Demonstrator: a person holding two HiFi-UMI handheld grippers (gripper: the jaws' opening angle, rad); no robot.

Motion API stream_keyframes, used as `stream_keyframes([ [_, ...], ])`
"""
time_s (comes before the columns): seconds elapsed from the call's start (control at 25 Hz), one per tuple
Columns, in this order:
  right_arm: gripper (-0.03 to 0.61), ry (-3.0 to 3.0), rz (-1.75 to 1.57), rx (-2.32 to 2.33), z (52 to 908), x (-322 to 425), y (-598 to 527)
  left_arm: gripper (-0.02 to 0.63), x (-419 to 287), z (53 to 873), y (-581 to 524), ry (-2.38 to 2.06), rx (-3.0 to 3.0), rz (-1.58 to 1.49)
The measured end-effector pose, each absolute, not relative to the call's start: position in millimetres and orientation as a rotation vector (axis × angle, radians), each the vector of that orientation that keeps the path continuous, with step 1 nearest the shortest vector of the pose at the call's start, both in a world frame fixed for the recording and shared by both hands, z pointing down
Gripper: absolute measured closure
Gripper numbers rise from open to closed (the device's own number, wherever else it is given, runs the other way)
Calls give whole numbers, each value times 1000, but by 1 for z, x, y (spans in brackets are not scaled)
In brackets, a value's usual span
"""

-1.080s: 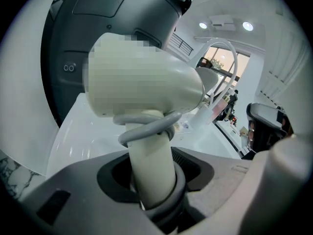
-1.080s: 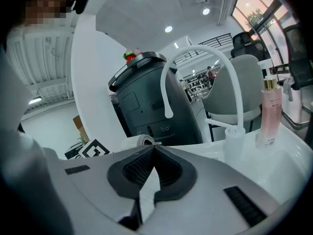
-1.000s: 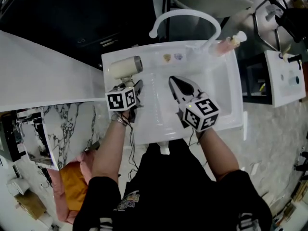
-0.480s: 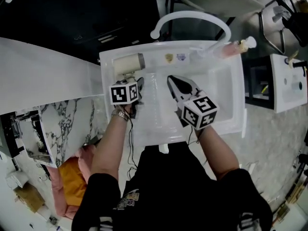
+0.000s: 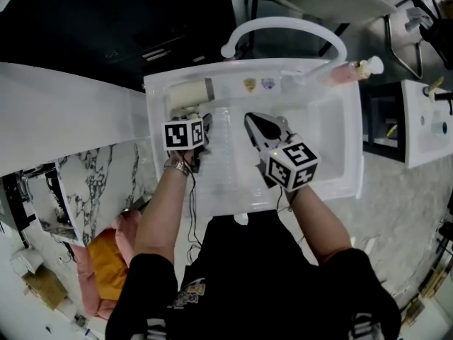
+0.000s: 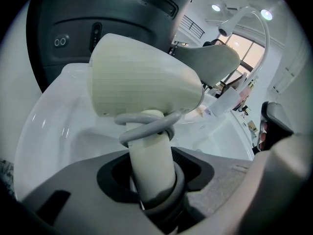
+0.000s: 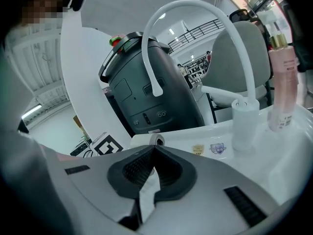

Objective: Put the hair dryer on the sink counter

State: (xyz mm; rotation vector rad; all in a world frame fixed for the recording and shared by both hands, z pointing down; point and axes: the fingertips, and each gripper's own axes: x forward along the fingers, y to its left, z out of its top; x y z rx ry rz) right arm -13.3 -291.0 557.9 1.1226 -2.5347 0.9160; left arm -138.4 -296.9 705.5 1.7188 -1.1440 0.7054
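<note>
Left gripper view: our left claw (image 6: 152, 182) is clamped on the hair dryer (image 6: 142, 82) handle, dryer over the sink worktop (image 6: 54, 116), back-left corner. Our right claw (image 7: 152, 155) is pinched closed, empty, above the basin (image 5: 233, 168). Next, we'd guess: lower it, let go.

Left gripper (image 5: 191, 117) and right gripper (image 5: 252, 122): grey jaws, dark ribbed pads, white marker cube (image 5: 184, 134) with black squares. Below the left marker cube: wristband (image 5: 177, 173), thin black cable (image 5: 191, 207), black short-sleeved top (image 5: 248, 282).
</note>
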Motion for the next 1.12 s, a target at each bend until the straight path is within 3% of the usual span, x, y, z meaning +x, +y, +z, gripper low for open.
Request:
stream_keyframes([
  [0.76,580,-2522,948,1122,565,-15,-290,419,-140,717,-297,-1144,1720,737],
  [1.12,580,-2534,925,1115,555,-24,-284,374,-154,693,-295,-1302,1789,690],
])
